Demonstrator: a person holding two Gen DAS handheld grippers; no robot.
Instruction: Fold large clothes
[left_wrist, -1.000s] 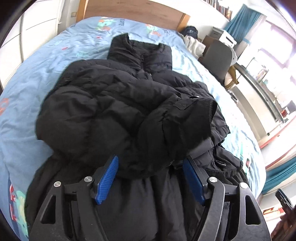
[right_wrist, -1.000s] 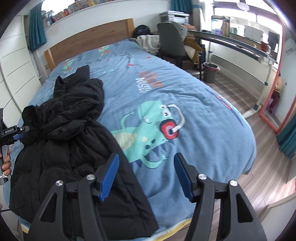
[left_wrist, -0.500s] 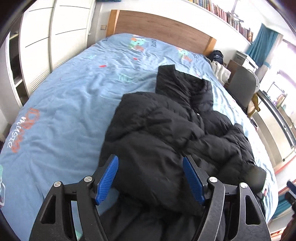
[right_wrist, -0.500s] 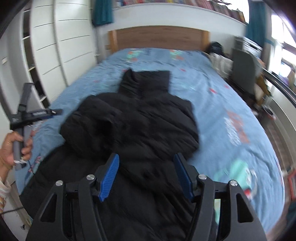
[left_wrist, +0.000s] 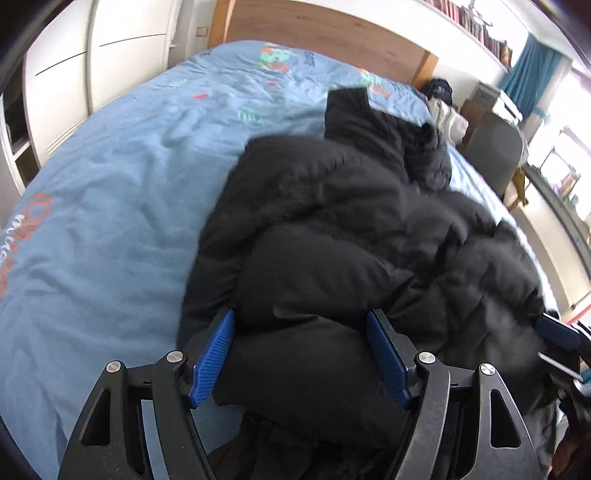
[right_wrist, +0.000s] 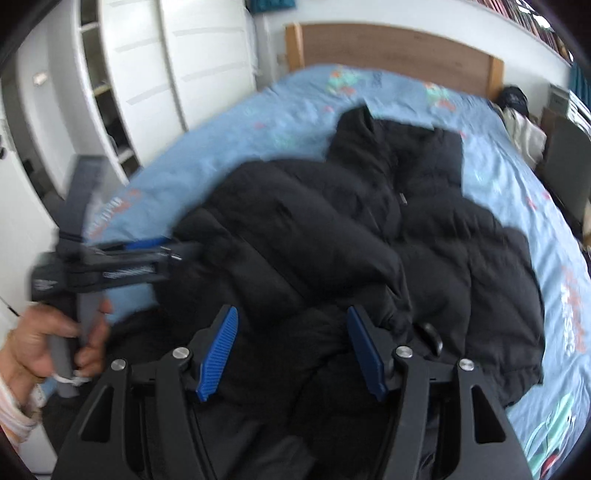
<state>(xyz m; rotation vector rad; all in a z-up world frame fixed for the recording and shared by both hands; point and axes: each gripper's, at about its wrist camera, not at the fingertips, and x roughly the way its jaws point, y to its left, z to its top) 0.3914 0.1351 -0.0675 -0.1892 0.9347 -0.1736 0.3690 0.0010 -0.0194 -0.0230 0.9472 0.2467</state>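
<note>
A black puffer jacket (left_wrist: 354, 236) lay bunched on the blue bedspread (left_wrist: 110, 192), collar toward the wooden headboard (left_wrist: 325, 33), its sleeves folded in over the body. The left gripper (left_wrist: 299, 350) hung just above the near, lower part of the jacket with its blue pads (left_wrist: 212, 356) spread wide — clasping nothing. The right gripper (right_wrist: 291, 350) was likewise spread apart over the jacket's hem — empty. A white wardrobe (right_wrist: 155, 74) stood beside the bed.
</note>
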